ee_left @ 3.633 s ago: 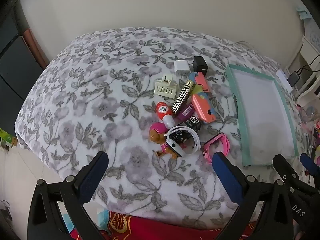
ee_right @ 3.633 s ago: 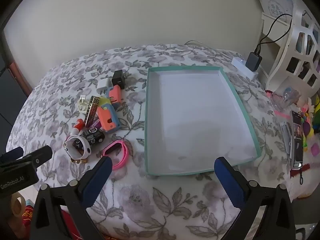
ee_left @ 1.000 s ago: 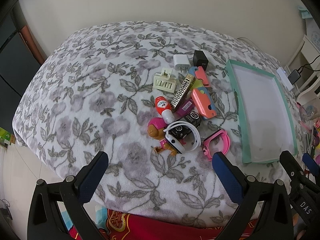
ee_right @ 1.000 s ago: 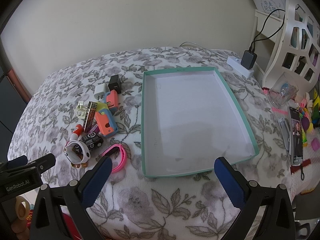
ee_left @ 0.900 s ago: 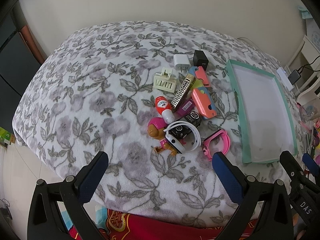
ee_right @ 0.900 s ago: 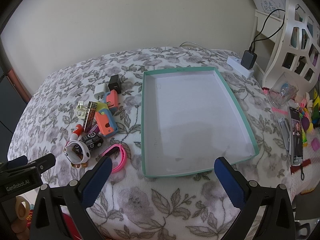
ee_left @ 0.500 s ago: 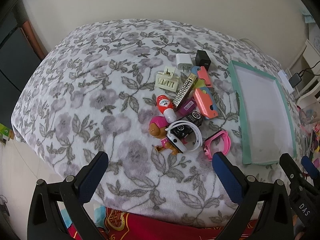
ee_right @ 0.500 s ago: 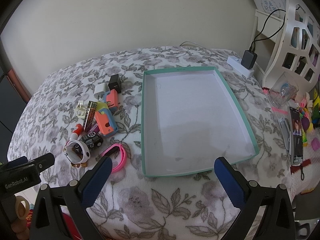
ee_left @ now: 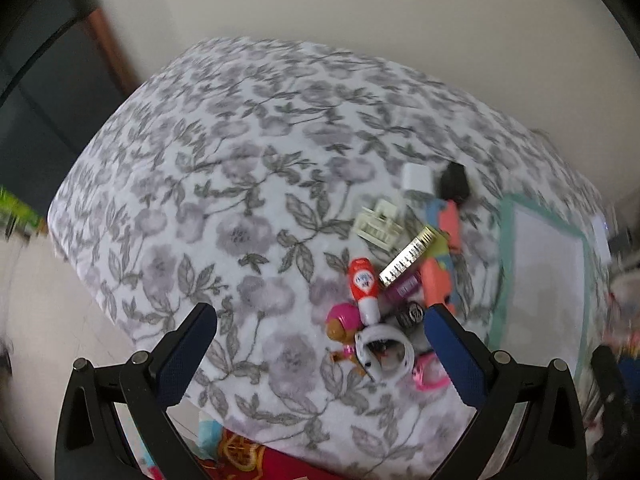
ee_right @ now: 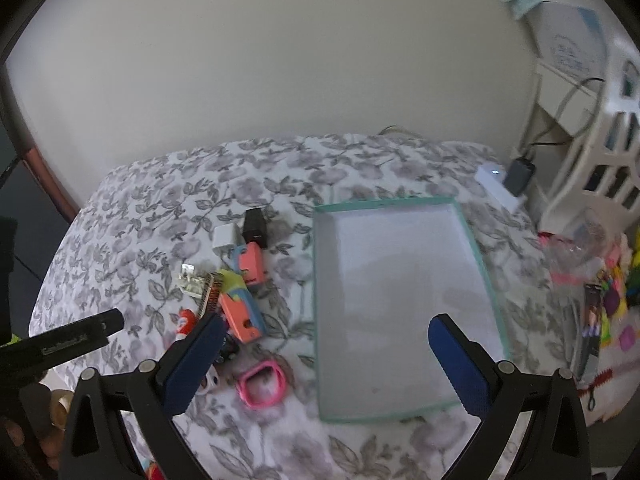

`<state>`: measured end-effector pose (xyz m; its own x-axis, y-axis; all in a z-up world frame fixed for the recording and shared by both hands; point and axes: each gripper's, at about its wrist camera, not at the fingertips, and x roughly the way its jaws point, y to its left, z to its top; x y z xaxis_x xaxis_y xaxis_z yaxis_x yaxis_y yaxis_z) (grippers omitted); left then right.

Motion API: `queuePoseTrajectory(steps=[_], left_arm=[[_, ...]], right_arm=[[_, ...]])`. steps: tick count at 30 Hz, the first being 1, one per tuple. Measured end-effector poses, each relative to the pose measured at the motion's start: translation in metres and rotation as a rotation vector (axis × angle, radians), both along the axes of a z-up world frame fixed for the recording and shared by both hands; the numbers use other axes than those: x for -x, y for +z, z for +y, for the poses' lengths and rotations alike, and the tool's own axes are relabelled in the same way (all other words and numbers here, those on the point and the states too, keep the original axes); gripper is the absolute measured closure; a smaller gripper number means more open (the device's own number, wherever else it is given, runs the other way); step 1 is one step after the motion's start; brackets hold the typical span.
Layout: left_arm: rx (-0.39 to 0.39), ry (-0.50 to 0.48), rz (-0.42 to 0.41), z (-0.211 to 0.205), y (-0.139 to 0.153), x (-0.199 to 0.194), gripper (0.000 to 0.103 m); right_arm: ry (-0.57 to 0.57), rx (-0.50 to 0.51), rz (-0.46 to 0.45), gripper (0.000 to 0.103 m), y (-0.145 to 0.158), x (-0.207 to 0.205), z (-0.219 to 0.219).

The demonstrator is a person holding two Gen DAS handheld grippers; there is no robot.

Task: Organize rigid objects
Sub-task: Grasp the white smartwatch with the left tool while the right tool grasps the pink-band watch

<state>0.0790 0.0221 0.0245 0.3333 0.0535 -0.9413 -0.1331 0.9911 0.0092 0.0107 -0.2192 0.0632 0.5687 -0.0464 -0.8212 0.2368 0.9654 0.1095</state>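
**Cluttered pile beside an empty tray, both grippers held wide**

The rigid objects lie in a loose pile on the floral blanket [ee_left: 224, 184], just left of the teal-rimmed tray [ee_right: 486, 276], whose white floor is bare. At the far end of the pile sit a white charger [ee_right: 224, 237] and a black charger [ee_right: 255, 222], side by side. Nearer come a cream hair clip [ee_left: 378, 227], a gold-edged harmonica [ee_left: 407, 255] and two orange-and-blue toy blocks [ee_right: 241, 312], the blocks closest to the tray. A red-and-white bottle [ee_left: 364, 283] lies against a small doll with a pink cap [ee_left: 340, 320]. At the near end, a white watch band [ee_left: 383, 350] rests beside a pink watch band [ee_right: 262, 385], which lies apart from the tray's left wall.

The left gripper [ee_left: 320, 354] hovers above the near edge of the bed, its jaws spread wide and holding nothing. The right gripper [ee_right: 322, 360] hangs over the tray's near half, jaws likewise apart and empty. A white shelf unit [ee_right: 592, 148] stands far right.
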Motion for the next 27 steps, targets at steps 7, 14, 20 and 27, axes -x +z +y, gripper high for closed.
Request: queuePoseTrajectory(steps=[7,14,20,27], left_arm=[[-0.026,0.107,0.1,0.011,-0.04,-0.01,0.0],[0.008,0.12,0.201,0.023,-0.079,0.0,0.0],[0.071,0.134,0.222,0.029,-0.085,0.009,0.001],[0.087,0.087,0.255,0.018,-0.091,0.015,0.016]], right_arm=[[0.078,-0.052,0.129,0.004,-0.053,-0.028,0.025],[0.127,-0.069,0.242,0.009,-0.104,-0.027,0.04],[0.179,-0.069,0.298,0.015,-0.123,-0.021,0.057],[0.237,-0.09,0.359,0.026,-0.142,-0.021,0.072]])
